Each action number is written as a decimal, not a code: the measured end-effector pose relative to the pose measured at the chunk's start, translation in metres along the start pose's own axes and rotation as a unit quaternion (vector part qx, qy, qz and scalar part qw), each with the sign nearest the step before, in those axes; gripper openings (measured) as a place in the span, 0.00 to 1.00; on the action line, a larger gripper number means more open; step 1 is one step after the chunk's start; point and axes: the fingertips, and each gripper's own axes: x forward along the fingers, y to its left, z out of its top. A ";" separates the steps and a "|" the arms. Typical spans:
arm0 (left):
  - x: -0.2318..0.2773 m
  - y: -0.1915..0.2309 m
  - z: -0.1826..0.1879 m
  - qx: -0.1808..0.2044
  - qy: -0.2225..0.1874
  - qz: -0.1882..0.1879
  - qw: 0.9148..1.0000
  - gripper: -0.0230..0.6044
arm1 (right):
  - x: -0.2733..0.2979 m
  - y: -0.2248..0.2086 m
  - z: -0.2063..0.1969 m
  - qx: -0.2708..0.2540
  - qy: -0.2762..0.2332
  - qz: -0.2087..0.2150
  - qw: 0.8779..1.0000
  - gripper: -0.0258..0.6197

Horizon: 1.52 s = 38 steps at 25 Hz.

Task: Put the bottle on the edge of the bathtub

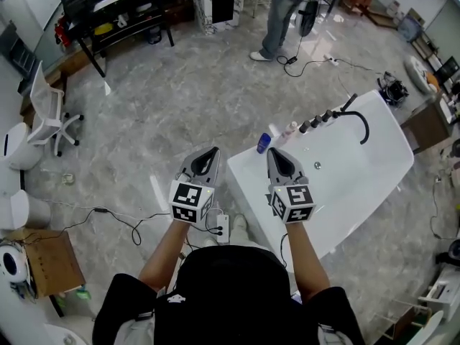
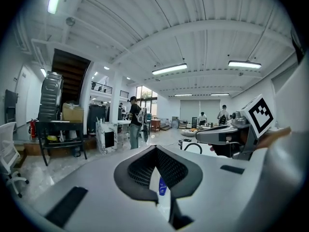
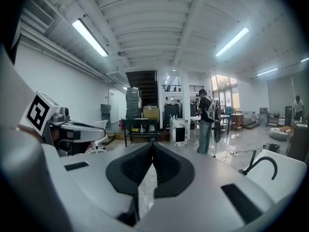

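A small blue bottle (image 1: 264, 144) stands on the near left corner of the white bathtub (image 1: 374, 157), with a pale bottle (image 1: 290, 129) beside it along the rim. My left gripper (image 1: 210, 152) hangs over the floor left of that corner, its jaws shut and empty. My right gripper (image 1: 273, 152) hovers just below the blue bottle, over the tub's corner, also shut with nothing in it. In the left gripper view the jaws (image 2: 155, 147) meet at the tips, and the blue bottle (image 2: 162, 186) shows through the slit behind them. The right gripper view shows closed jaws (image 3: 153, 144).
Tap knobs (image 1: 316, 121) and a black curved spout (image 1: 359, 123) sit on the tub's far rim. A power strip (image 1: 223, 227) and cables lie on the floor by my feet. A person (image 1: 280, 13) stands further off; a white office chair (image 1: 47, 113) is at the left.
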 end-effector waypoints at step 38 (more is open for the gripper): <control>-0.044 -0.007 0.040 0.020 -0.040 0.023 0.999 0.06 | -0.024 0.029 0.031 -0.003 -0.038 0.026 0.999 0.08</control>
